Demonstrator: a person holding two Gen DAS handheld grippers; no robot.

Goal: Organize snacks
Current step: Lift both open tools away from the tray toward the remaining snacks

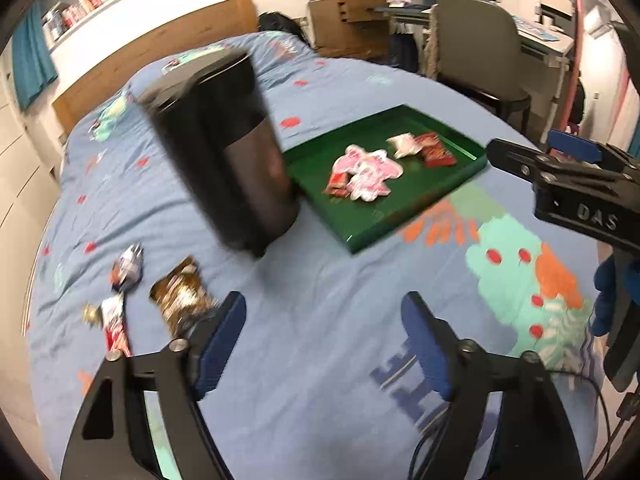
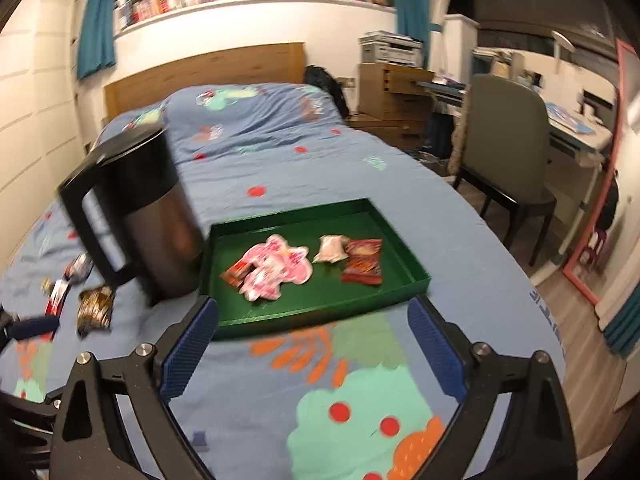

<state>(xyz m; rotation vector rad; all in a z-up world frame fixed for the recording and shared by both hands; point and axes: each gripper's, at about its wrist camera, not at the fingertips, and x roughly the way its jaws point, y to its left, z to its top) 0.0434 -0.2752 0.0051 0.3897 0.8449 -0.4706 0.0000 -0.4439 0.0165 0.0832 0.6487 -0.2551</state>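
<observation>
A green tray (image 1: 404, 216) (image 2: 304, 312) lies on the blue bedspread and holds pink snack packets (image 1: 366, 170) (image 2: 276, 266), a white packet (image 1: 402, 145) (image 2: 330, 249) and a dark red packet (image 1: 436, 151) (image 2: 362, 262). A brown packet (image 1: 182, 294) (image 2: 94, 306), a silver packet (image 1: 128, 268) and a red-white bar (image 1: 114, 326) (image 2: 58, 296) lie loose on the bed left of the tray. My left gripper (image 1: 324, 340) is open and empty above the bed near the brown packet. My right gripper (image 2: 312, 348) is open and empty just before the tray's near edge; it also shows in the left wrist view (image 1: 560, 172).
A black kettle (image 1: 224, 152) (image 2: 148, 216) stands on the bed against the tray's left side. A wooden headboard (image 2: 208, 72) is behind. A grey chair (image 2: 504, 152) and a desk (image 2: 576, 132) stand to the right of the bed.
</observation>
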